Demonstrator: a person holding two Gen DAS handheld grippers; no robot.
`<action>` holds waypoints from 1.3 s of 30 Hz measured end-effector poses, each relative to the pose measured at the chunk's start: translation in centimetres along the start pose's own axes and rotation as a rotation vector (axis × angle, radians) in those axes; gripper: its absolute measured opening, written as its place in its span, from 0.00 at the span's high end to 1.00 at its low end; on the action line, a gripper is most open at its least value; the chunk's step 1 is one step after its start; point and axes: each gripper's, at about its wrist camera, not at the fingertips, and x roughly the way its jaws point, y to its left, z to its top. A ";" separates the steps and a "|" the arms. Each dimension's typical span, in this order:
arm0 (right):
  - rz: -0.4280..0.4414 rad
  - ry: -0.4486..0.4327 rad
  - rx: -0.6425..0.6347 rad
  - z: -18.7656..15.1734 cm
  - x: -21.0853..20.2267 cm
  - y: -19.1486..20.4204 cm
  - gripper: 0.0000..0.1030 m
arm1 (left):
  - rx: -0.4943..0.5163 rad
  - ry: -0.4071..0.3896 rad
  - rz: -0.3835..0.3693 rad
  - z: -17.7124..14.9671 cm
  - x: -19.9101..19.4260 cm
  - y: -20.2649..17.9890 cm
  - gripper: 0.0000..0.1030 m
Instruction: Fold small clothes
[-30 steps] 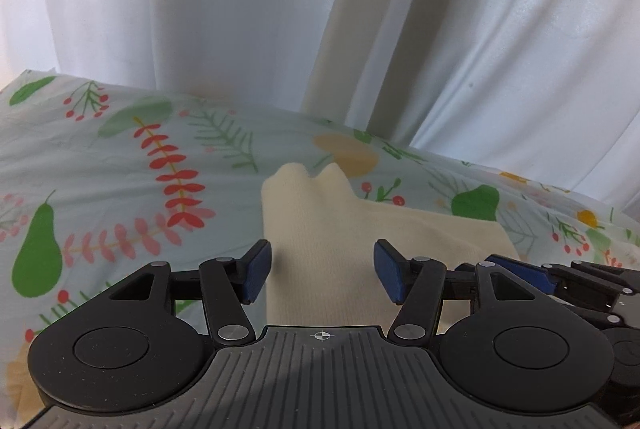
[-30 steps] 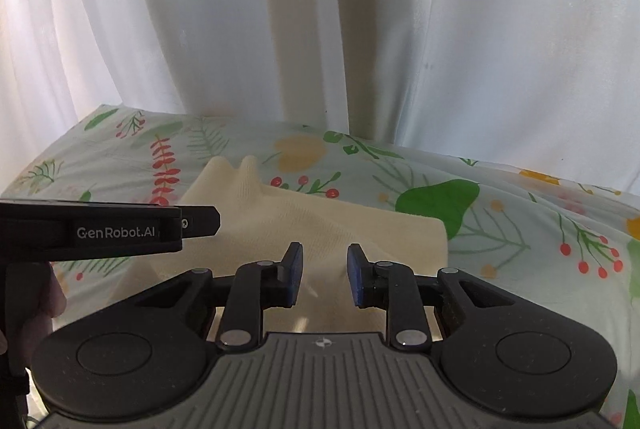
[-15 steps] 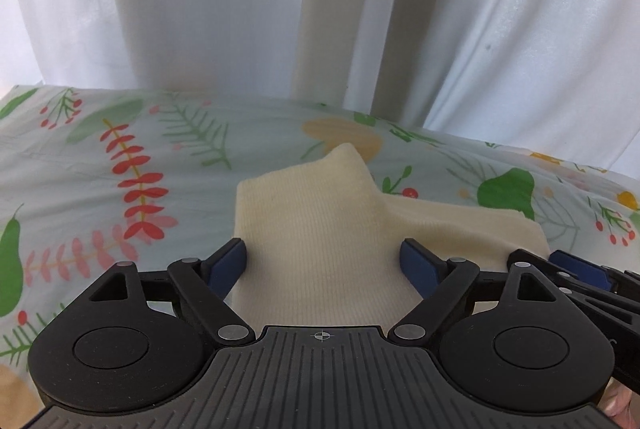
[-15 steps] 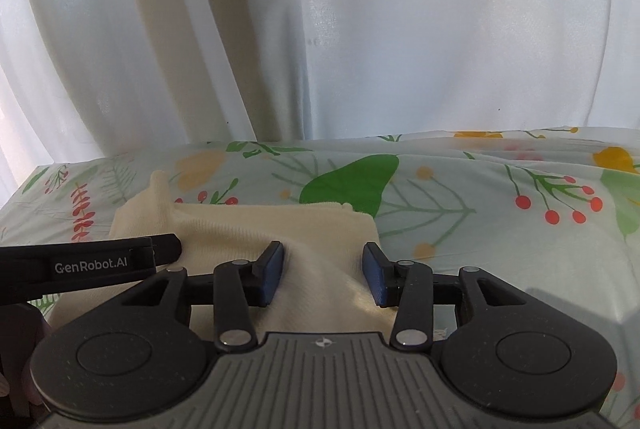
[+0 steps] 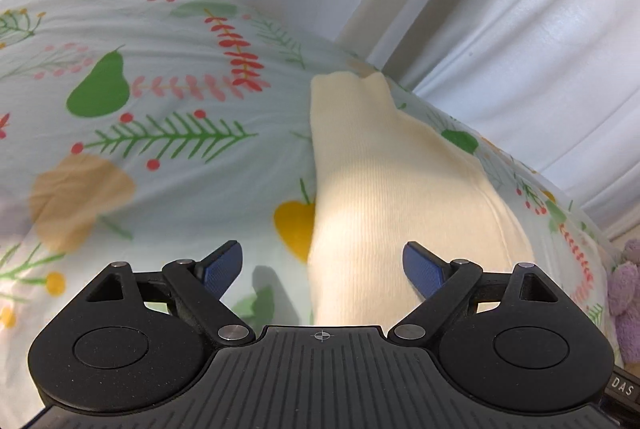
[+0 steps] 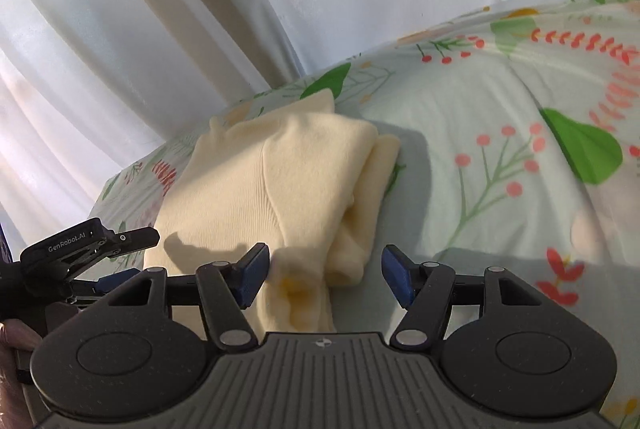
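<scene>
The soft, light knit (image 6: 280, 173) lay folded on the bed (image 6: 480, 149), ahead of both grippers' fingers; left gripper (image 5: 322, 267) wide open, right gripper (image 6: 324, 275) just opening, both empty. Best pinched at an edge.

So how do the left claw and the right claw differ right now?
The left claw stands wider than the right claw, whose jaws have just been opening. The cream garment lies under the left claw's right half, its smooth folded edge between the jaws; under the right claw is a bunched, loose end. Both are open, pads off the cloth.
</scene>
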 end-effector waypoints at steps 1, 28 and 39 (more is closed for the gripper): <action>0.022 0.013 0.010 -0.8 -0.3 0.0 0.45 | 0.020 0.008 0.001 -1.0 -0.8 0.1 0.11; 0.269 0.101 0.386 -2.2 1.4 -3.1 0.80 | 0.163 0.010 0.209 -5.1 -1.9 -1.2 0.17; 0.091 0.071 0.074 -2.6 2.3 -0.2 0.92 | 0.064 0.018 0.157 -4.8 -2.7 0.1 0.17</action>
